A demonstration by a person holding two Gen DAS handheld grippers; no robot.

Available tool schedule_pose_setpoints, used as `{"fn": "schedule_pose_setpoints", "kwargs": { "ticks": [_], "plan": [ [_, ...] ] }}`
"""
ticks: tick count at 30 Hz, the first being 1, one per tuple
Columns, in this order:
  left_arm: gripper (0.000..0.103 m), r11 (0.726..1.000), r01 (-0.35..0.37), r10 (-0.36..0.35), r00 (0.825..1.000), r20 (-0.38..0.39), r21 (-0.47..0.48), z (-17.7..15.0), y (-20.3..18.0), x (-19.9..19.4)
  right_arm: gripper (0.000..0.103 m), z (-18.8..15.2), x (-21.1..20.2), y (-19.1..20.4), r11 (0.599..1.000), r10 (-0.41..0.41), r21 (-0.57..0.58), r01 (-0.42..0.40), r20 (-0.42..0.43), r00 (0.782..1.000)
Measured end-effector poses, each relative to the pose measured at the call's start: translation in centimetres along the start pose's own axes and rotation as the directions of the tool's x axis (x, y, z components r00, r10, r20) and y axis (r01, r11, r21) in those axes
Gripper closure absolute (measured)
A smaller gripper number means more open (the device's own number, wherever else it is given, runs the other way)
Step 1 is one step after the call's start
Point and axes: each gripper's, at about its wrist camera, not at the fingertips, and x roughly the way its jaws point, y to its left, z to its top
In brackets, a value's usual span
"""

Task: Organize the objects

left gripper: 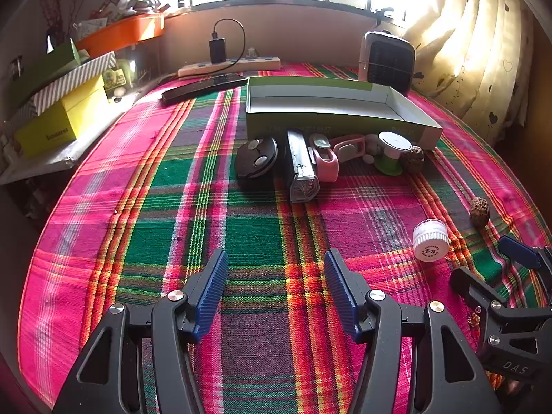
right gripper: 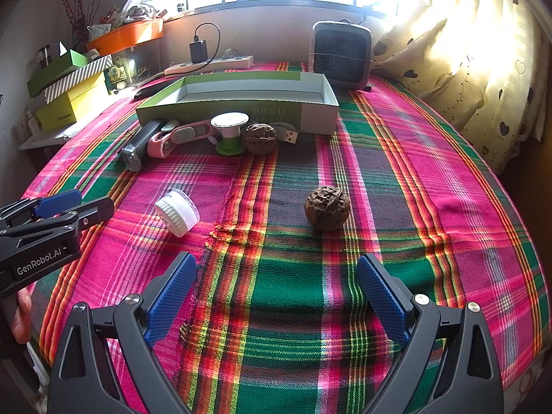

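Left gripper (left gripper: 276,289): your blue ribbed pads are spread apart over bare plaid cloth, nothing between them, nose tilted down at the table
Right gripper (right gripper: 276,296): jaws wide apart too, empty, pointing down toward the loose brown wrinkled walnut (right gripper: 327,208) that sits just ahead, alone on the cloth
Small white ridged-cap jar (right gripper: 177,211): lying on its side between your two grippers, nearer the left one, well apart from the cluster
Green-and-white open cardboard box (right gripper: 310,117): empty as far as I can see, at the far side of the pink-and-green plaid tablecloth (right gripper: 431,179)
Cluster by the box front: black round gadget (left gripper: 256,161), black-and-clear oblong device (left gripper: 301,165), pink clip-shaped piece (left gripper: 326,160), green-and-white spool (right gripper: 230,132), a second walnut (right gripper: 259,138), all touching or just beside one another
Step in hand: looks like the very start, so go for a stray first
How to do it well: drop your right jaws straight over the loose walnut, centre it between the pads, because it is round and will likely roll if one pad touches first; close gently, lift clear, carry it over the box wall
Watch out: keep your left gripper back from the white jar so a nudge does not send it rolling
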Motion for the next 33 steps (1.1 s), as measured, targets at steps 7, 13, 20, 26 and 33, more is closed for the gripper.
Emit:
{"fn": "schedule_pose_setpoints", "kwargs": {
  "ticks": [7,13,20,26,33],
  "plan": [
    [0.046,1.0,0.0,0.0,1.0,-0.001,0.001,0.03,-0.01,-0.01,0.008,-0.03,0.02,-0.05,1.0,0.0,0.0,0.0,0.0,1.0],
    [0.046,1.0,0.0,0.0,1.0,-0.001,0.002,0.04,-0.03,-0.02,0.008,-0.02,-0.05,0.03,1.0,0.0,0.0,0.0,0.0,1.0],
    [0.046,1.0,-0.003,0.003,1.0,0.001,0.003,-0.12,0.14,0.23,0.008,0.0,-0.08,0.06,1.0,0.001,-0.001,-0.001,-0.001,1.0],
    [0.046,1.0,-0.014,0.014,1.0,0.0,0.001,-0.1,0.06,0.17,0.008,0.0,-0.06,0.06,1.0,0.005,-0.003,-0.005,-0.001,1.0],
    [0.046,1.0,-0.013,0.013,1.0,-0.006,0.002,-0.03,-0.03,0.13,0.008,-0.11,-0.11,-0.1,1.0,0.025,-0.018,-0.025,-0.001,1.0]
  ]
}}
